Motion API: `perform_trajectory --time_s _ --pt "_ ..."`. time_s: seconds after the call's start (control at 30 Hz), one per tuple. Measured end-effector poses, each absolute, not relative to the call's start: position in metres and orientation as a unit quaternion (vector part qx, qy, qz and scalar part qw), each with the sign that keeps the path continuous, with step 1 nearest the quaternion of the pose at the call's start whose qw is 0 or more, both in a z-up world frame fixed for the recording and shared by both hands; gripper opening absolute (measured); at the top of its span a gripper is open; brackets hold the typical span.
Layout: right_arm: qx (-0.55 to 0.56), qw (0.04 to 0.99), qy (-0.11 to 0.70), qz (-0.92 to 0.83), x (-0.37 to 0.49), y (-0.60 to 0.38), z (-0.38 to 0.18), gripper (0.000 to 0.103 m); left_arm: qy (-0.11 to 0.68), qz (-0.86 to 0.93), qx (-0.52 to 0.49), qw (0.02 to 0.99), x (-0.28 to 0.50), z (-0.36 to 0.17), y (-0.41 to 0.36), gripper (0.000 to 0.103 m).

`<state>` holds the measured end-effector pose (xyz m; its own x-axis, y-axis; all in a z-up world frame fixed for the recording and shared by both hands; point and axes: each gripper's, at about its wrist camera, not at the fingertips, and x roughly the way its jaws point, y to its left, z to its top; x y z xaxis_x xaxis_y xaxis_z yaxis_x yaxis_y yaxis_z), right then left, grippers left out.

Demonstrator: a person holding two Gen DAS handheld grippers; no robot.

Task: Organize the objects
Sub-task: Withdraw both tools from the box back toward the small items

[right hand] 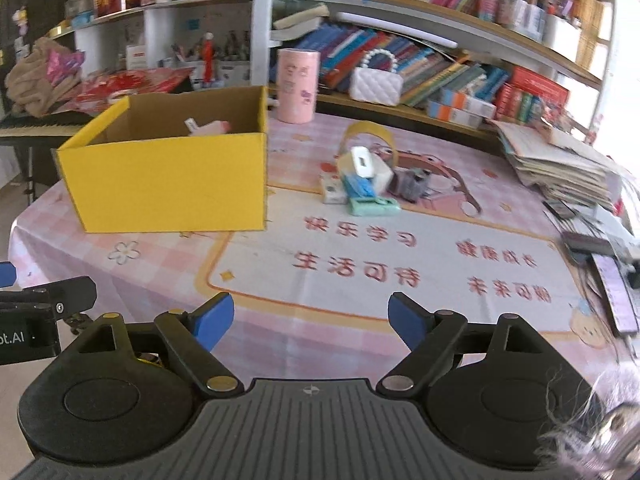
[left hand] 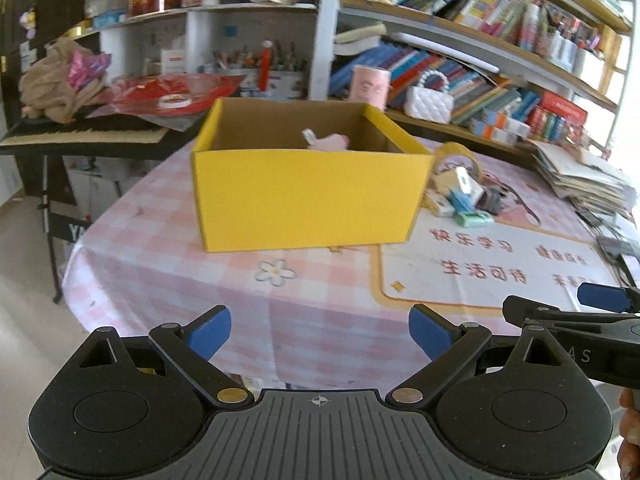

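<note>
Far left, off the table: keyboard on a stand [left hand: 84, 134] w/ red bags and a tan plush heap [left hand: 52, 80] piled on top.

Yellow box [left hand: 308, 196], open top, sits on the pink checked tablecloth [left hand: 168, 280], left-centre of table. Inside it a pink item [left hand: 330, 142] w/ a white bit sticking up, near the back wall; can't tell what it is.

Left gripper [left hand: 320, 332]: blue pads wide apart, nothing between them, hovering over the near table edge, aimed at the box front.

Just behind box's right rear corner: pink cylinder tin [right hand: 298, 86], upright, at the foot of the bookshelf [right hand: 440, 20]. White quilted mini bag [right hand: 376, 82] w/ bead handle on the low shelf next to it.

Right of box, apart from it: small clutter pile. Tape roll [right hand: 370, 130] standing on edge at the back; white charger-like block [right hand: 362, 162] leaning on it; blue clip [right hand: 360, 188], white small box [right hand: 333, 192], mint-green item [right hand: 374, 205] in front, touching; grey lump [right hand: 412, 184] on pile's right side.

Right gripper [right hand: 311, 322]: pads spread apart, empty, over the printed mat area w/ red characters, nearer the pile than the left one. Each gripper shows at the edge of the other's view, side by side.

Far right: stack of papers/books [right hand: 560, 168] on table edge, phone [right hand: 616, 300] lying flat w/ screen lit, dark.
</note>
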<state>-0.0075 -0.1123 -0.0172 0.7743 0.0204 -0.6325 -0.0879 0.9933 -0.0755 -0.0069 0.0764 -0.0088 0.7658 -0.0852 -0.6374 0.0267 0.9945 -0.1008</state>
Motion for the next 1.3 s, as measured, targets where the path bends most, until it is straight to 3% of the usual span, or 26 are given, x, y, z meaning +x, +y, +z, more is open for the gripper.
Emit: perform_trajectory --time_s 1.3 --pt "-0.023 0.929 0.366 -0.055 0.04 -0.217 -0.024 0.09 0.35 -0.107 -0.019 0.93 0.06 -0.011 -0.027 0.097"
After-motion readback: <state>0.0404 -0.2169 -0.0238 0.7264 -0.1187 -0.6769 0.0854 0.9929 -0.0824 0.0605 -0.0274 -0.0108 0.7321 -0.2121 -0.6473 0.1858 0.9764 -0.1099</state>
